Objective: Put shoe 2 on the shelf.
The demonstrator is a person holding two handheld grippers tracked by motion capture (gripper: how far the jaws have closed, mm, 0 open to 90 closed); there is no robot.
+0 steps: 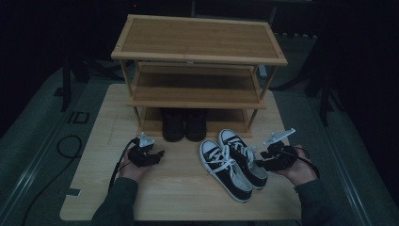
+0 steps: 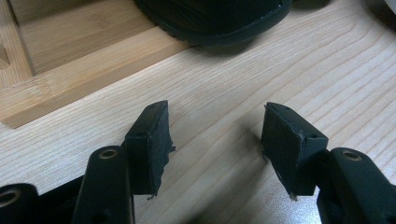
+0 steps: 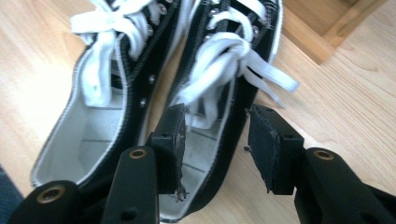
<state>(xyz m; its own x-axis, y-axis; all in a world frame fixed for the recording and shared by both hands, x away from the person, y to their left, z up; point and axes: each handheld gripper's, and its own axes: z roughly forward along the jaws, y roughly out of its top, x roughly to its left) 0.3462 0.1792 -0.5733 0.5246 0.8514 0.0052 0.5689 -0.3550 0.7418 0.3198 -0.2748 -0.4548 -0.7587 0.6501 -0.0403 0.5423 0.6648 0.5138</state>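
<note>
A: Where are the sneakers [image 1: 234,162] placed right now?

B: They are set side by side on the table [image 1: 94,188], just in front of the shoe rack [image 1: 197,61] and toes toward it — right of the black boots [image 1: 184,125] tucked under the rack's lowest shelf.

A: And the right gripper [image 3: 215,140]?

B: It is held at the heel end of the sneaker farther from the boots. The jaws are parted, and the shoe's outer collar wall is seen between them, with a gap at the outer pad — nothing is clamped.

A: The left gripper [image 2: 215,140]?

B: Held over bare table in front of the rack, left of the boots, jaws spread and nothing gripped.
</note>
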